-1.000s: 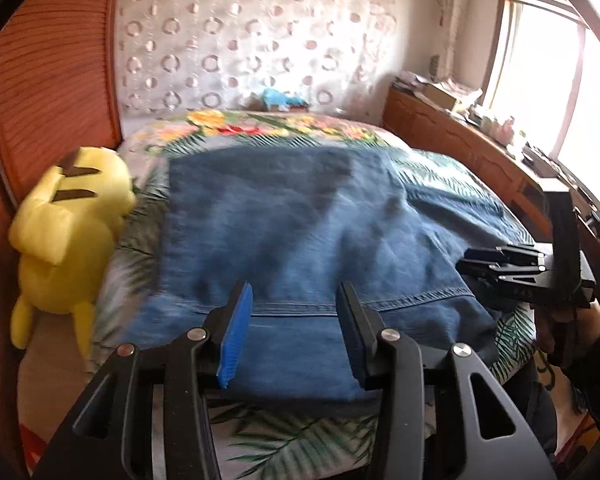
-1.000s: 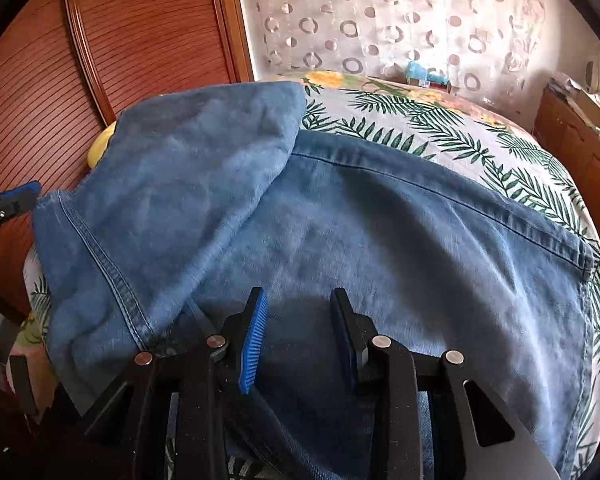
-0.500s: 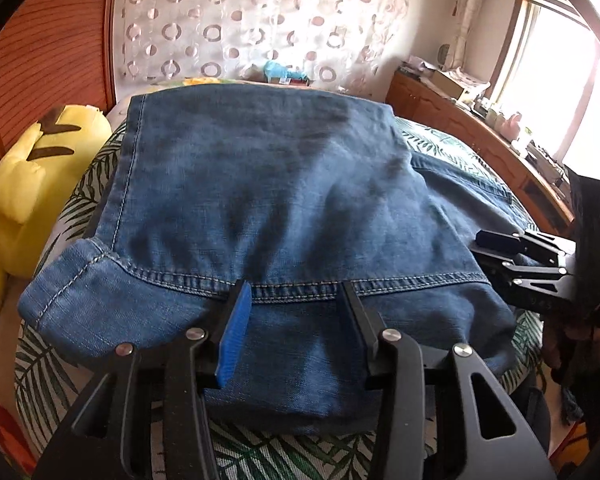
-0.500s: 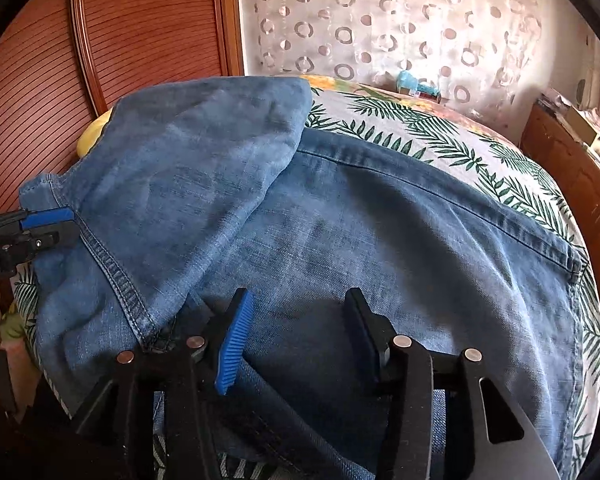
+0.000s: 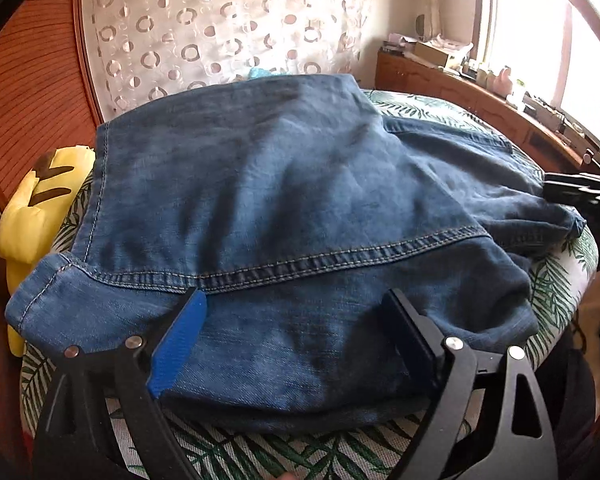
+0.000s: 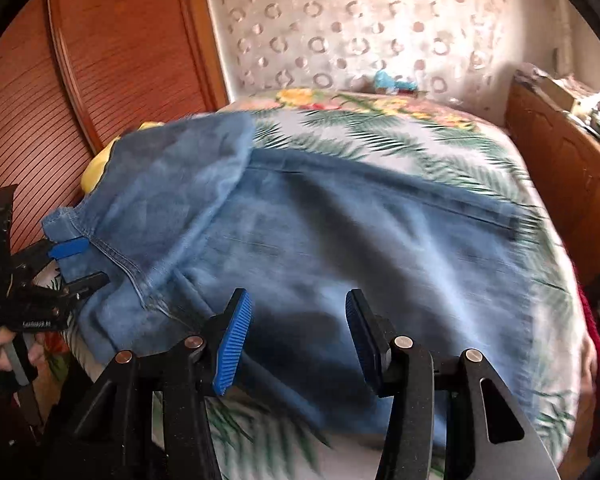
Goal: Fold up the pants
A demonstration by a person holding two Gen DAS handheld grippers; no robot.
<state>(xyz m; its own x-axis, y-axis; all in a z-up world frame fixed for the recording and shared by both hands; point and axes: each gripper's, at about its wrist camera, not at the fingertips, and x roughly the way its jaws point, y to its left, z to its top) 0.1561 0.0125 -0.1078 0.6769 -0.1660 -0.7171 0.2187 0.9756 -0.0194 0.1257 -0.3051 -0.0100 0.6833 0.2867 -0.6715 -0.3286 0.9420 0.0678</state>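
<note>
pants [image 5: 284, 208]: blue denim, matt, woven grain, tan stitching at hem. bedsheet [image 6: 400, 136]: matt printed cloth, leaf pattern. left gripper [image 5: 296, 336]: matt black plastic, ribbed blue pads, shiny metal pins. right gripper [image 6: 298, 332]: same. far-left panel [image 6: 112, 52]: ribbed reddish wood, slight sheen. yellow toy [image 5: 32, 208]: soft plush.

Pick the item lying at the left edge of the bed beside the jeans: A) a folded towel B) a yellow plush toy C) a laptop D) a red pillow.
B: a yellow plush toy with dark stripes lies beside the jeans on the bed.
</note>
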